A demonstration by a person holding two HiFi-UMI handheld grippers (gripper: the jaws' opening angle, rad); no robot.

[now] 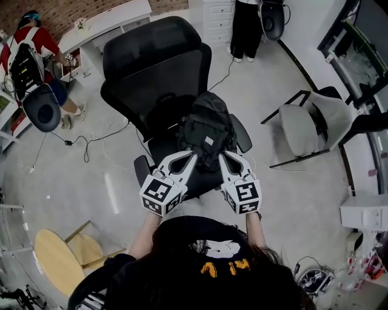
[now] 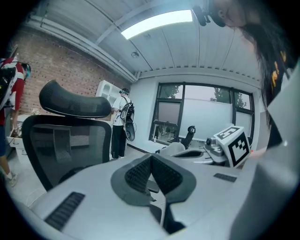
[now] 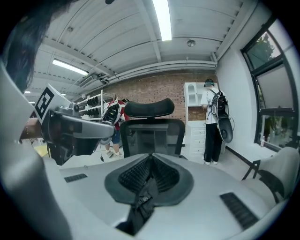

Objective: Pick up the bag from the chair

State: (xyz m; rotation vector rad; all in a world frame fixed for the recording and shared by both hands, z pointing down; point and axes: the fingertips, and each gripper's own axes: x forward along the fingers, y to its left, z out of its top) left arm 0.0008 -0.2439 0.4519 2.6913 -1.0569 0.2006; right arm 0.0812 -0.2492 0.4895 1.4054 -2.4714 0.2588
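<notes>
Found the bag at the seat of the black mesh office chair, just in front of the backrest. Looked like a black fabric backpack, soft and bulging, creased across the top, with a small white label on its near face and dark straps at its near, lower edge. Could not tell from above whether resting on the seat or lifted just clear of it.

Had both claws at the bag's near edge, side by side: the left gripper at the near left corner, the right gripper at the near right, tips touching the fabric. Saw in the right gripper view ribbed pads pressed together on a black woven strap with a buckle, hanging down out of the closed jaws. Saw in the left gripper view pads likewise pressed together, with only a thin dark sliver in the slit below them; could not tell whether that belonged to the bag.

Noted, well apart from the office chair: a white chair to the right, a round wooden table near left, a person in red far left, another person standing at the far side beside white drawers.
</notes>
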